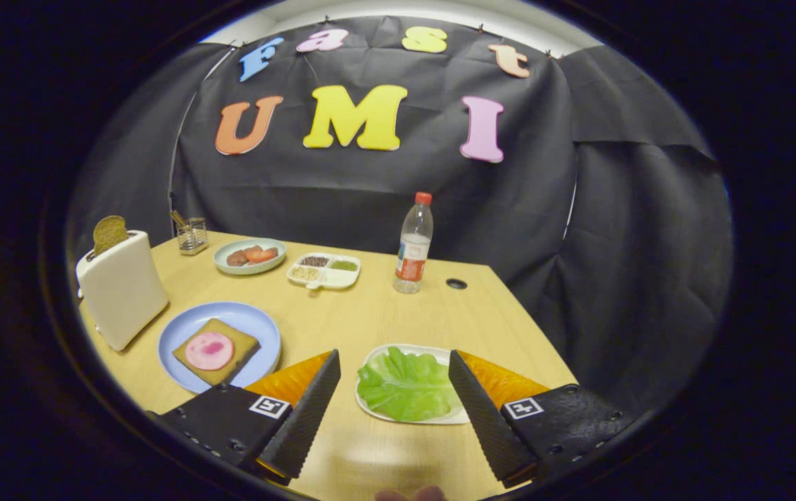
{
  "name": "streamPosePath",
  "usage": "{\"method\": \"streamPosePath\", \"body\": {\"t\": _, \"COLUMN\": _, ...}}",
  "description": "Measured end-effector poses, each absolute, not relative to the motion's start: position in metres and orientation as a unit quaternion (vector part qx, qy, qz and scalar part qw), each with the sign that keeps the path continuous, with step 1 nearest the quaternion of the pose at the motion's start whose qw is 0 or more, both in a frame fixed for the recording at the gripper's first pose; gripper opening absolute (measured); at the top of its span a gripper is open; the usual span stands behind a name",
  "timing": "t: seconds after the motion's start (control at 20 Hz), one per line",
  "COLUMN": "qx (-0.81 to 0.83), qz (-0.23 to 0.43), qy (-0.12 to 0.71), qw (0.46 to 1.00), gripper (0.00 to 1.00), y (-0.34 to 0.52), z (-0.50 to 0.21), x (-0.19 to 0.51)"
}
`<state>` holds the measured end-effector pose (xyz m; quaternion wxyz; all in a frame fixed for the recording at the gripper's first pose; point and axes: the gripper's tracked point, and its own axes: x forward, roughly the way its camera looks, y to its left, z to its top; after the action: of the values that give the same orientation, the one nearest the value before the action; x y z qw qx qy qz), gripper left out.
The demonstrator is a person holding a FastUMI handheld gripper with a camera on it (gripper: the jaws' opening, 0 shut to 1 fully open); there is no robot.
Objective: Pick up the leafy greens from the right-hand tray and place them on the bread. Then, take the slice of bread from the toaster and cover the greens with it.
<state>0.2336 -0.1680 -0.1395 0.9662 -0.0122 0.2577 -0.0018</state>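
My gripper (394, 363) is open above the table, its two black fingers wide apart. Green leafy greens (406, 385) lie on a white tray (371, 409) between the fingertips, nearer the right finger (476, 403). To the left of the left finger (309, 410) sits a blue plate (257, 325) with a brown slice of bread (239, 348) topped by a pink round of meat (209, 350). Further left stands a white toaster (123, 289) with a second bread slice (109, 233) sticking out of its slot.
At the back of the wooden table (342, 313) stand a green plate with food (250, 256), a white divided dish (324, 271), a clear water bottle with a red cap (413, 245) and a small glass holder (192, 234). A dark hole (456, 283) lies near the bottle.
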Motion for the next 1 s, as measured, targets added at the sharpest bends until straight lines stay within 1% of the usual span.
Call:
{"method": "streamPosePath", "body": {"t": 0.3, "qx": -0.011, "qz": -0.013, "qy": 0.335, "qw": 0.942, "gripper": 0.96, "y": -0.187, "z": -0.207, "x": 0.269}}
{"method": "streamPosePath", "body": {"t": 0.55, "qx": 0.016, "qz": -0.016, "qy": 0.353, "qw": 0.935, "gripper": 0.97, "y": -0.195, "z": -0.225, "x": 0.276}}
{"method": "streamPosePath", "body": {"t": 0.65, "qx": 0.033, "qz": -0.001, "qy": 0.356, "qw": 0.934, "gripper": 0.98, "y": -0.191, "z": -0.231, "x": 0.276}}
{"method": "streamPosePath", "body": {"t": 0.7, "qx": 0.038, "qz": 0.003, "qy": 0.356, "qw": 0.934, "gripper": 0.96, "y": -0.189, "z": -0.232, "x": 0.276}}
{"method": "streamPosePath", "body": {"t": 0.75, "qx": 0.036, "qz": 0.003, "qy": 0.354, "qw": 0.934, "gripper": 0.85, "y": -0.191, "z": -0.23, "x": 0.276}}
{"method": "streamPosePath", "body": {"t": 0.95, "qx": 0.054, "qz": 0.017, "qy": 0.348, "qw": 0.936, "gripper": 0.13, "y": -0.184, "z": -0.232, "x": 0.277}}
{"method": "streamPosePath", "body": {"t": 1.0, "qx": 0.058, "qz": 0.015, "qy": 0.347, "qw": 0.936, "gripper": 0.04, "y": -0.185, "z": -0.23, "x": 0.278}}
